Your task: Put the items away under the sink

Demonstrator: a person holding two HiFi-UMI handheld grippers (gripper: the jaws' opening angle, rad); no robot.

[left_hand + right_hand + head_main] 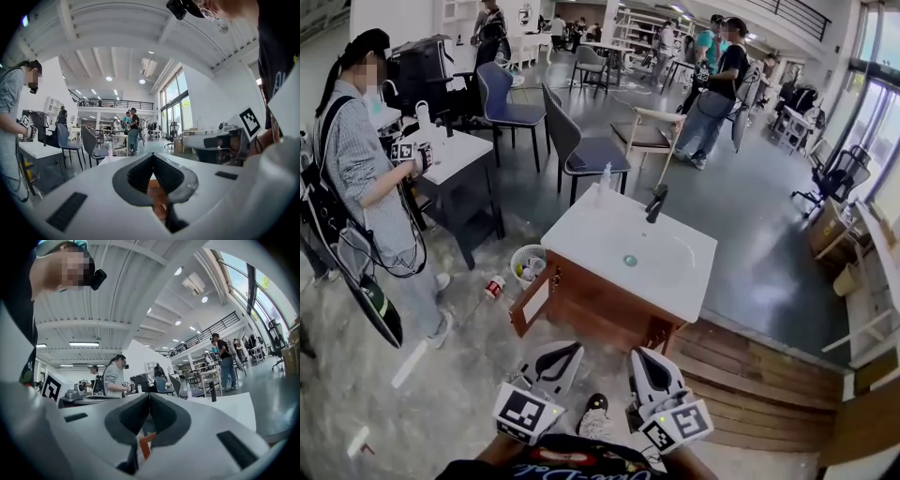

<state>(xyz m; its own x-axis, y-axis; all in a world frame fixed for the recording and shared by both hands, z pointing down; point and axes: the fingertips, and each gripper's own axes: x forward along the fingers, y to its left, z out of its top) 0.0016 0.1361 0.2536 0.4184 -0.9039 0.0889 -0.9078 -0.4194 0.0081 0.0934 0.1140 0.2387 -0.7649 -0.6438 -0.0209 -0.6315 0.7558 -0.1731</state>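
The sink cabinet stands ahead of me, wooden with a white top and a black faucet. Its left door hangs open. A clear bottle stands at the top's far edge. On the floor by the cabinet's left side sits a small white basket with items in it, and a small can lies near it. My left gripper and right gripper are held low in front of the cabinet, both shut and empty. The jaws meet in the left gripper view and in the right gripper view.
A person holding grippers stands at the left by a dark table. Chairs stand behind the sink. Wooden planks lie to the right of the cabinet. More people stand further back.
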